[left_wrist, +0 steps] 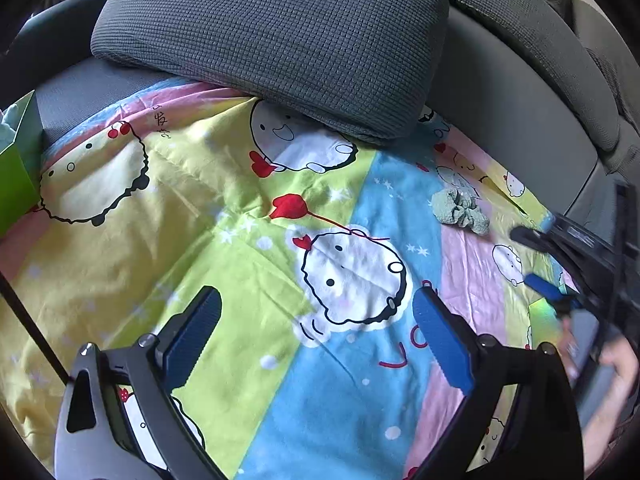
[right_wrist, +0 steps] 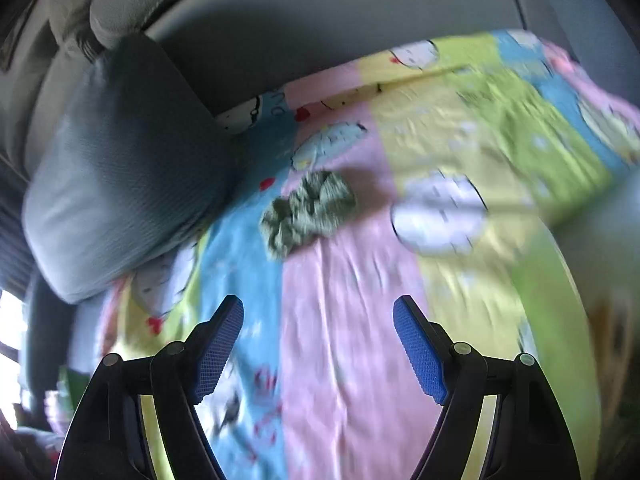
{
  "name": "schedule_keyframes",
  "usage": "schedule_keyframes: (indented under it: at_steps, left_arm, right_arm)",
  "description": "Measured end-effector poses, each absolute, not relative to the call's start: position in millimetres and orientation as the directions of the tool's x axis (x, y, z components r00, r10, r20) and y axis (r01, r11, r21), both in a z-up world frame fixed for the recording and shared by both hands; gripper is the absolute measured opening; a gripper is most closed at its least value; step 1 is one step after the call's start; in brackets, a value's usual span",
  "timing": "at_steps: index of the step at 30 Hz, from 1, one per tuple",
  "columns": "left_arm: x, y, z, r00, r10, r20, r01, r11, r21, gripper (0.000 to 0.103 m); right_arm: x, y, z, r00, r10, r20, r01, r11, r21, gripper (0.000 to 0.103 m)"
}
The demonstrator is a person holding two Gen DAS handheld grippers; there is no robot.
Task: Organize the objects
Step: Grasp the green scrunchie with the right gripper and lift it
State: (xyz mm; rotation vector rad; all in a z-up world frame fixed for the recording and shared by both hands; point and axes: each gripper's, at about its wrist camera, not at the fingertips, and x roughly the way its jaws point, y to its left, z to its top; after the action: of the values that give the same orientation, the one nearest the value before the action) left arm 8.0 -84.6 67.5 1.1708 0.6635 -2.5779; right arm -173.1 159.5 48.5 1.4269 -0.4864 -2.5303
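Lying crumpled on wrinkled cartoon-print sheet (left_wrist: 224, 200): ruffled green scrunchie (left_wrist: 461, 212); left gripper (left_wrist: 316, 336), right gripper (right_wrist: 318, 346) spread wide, empty.

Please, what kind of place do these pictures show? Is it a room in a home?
Probably a home living room or bedroom, on a sofa or daybed. A cartoon-print sheet covers the grey seat, a dark grey cushion leans against the padded backrest, and a small green scrunchie lies on the sheet.

The left gripper (left_wrist: 316, 340) has black arms with silver screws, a grey bracket and ribbed blue pads (left_wrist: 442, 344). The right gripper (right_wrist: 318, 350) matches: black arms, textured blue pads (right_wrist: 418, 356).
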Motion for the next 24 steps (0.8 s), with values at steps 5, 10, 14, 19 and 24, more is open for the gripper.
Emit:
schedule_keyframes:
  at_steps: [5, 10, 14, 19, 24]
  left_arm:
    - [5, -85, 67, -0.645, -0.032, -0.764, 0.388, -0.875, -0.291, 0.096]
    - [2, -86, 66, -0.645, -0.002, -0.764, 0.376, -0.871, -0.315, 0.096]
    - [0, -83, 67, -0.645, 0.002, -0.764, 0.367, -0.876, -0.312, 0.096]
    - [-1, -81, 66, -0.639, 0.009, -0.769, 0.364, -0.877, -0.313, 0.096]
    - [-1, -80, 64, -0.639, 0.044, -0.768, 0.358, -0.867, -0.347, 0.096]
  right_arm:
    - [-223, 147, 29, -0.568, -0.270, -0.778, -0.029, -0.938, 0.346, 0.080]
    - [-254, 155, 12, -0.577, -0.261, -0.773, -0.096, -0.919, 0.382, 0.078]
    - [-263, 151, 0, -0.560, -0.181, -0.809, -0.095, -0.956, 0.279, 0.040]
    - [-241, 154, -8, -0.548, -0.213, -0.809, -0.061, -0.954, 0.293, 0.012]
    - [-195, 163, -8, -0.480, -0.307, -0.822, -0.033, -0.930, 0.366, 0.012]
